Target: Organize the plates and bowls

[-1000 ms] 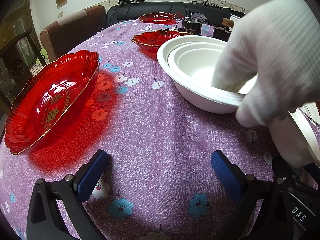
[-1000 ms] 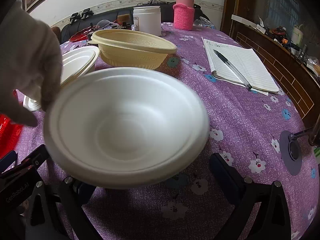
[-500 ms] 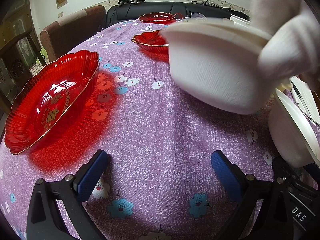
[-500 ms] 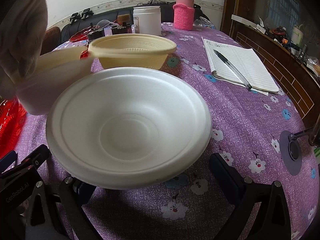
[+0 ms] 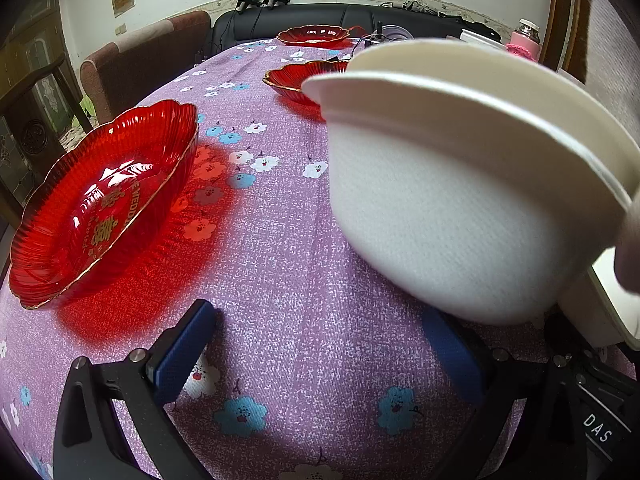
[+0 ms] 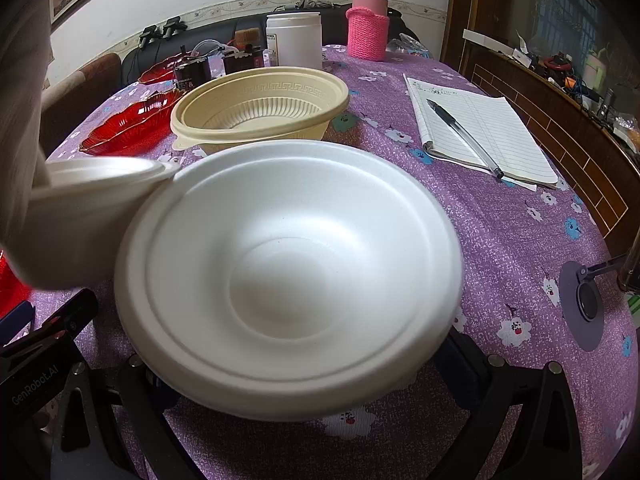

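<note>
Purple flowered worktop (image 5: 304, 272), black sofa and pale wall behind. Left jaws spread wide, blue pads apart, holding nothing, only cloth between them. Ahead and to their left, a red dish (image 5: 104, 204) flat on the cloth; farther ahead, a second red dish (image 5: 296, 80) and a third (image 5: 312, 36). Ahead and to their right, a stack of white bowls (image 5: 452, 200) tilted and lifted off the cloth, pinched at the rim by a gloved hand (image 5: 630, 248). Right jaws also wide apart, tips hidden under a big white bowl (image 6: 288, 272) lying mouth-up across the gap; impossible to tell whether gripped or merely resting there. Stack's rim right against this bowl's left edge. Beyond, straight ahead of the right jaws, a beige bowl (image 6: 260, 108); ahead to their right, a notebook (image 6: 488, 136) with a pen (image 6: 460, 136) on it
</note>
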Demonstrator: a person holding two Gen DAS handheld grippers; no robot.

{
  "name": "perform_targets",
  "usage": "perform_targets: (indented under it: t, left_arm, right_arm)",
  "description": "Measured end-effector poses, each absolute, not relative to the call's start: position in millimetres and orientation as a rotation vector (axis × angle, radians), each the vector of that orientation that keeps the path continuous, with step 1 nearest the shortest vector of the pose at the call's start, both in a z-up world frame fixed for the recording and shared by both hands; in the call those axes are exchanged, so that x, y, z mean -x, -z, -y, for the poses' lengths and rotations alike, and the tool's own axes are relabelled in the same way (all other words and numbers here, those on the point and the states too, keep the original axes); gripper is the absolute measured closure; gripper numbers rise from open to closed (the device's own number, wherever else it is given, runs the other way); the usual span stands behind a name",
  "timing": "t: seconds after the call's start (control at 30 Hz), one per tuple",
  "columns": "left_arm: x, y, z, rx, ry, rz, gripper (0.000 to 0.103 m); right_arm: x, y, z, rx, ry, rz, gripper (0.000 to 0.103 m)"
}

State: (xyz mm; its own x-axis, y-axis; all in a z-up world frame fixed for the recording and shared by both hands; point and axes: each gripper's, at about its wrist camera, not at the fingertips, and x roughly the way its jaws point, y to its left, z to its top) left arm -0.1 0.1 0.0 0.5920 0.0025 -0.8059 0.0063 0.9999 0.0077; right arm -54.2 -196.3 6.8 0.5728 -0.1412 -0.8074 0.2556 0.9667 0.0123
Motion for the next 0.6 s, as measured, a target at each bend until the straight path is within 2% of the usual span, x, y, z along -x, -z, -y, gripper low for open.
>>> perform_targets:
  t: [0.6]
  left_arm:
    - [1.3, 1.0, 1.0, -0.012, 0.009, -0.938, 0.0]
  right_arm:
    - [53.5, -6.6, 196.5, -0.133, 0.233, -0.933, 0.001]
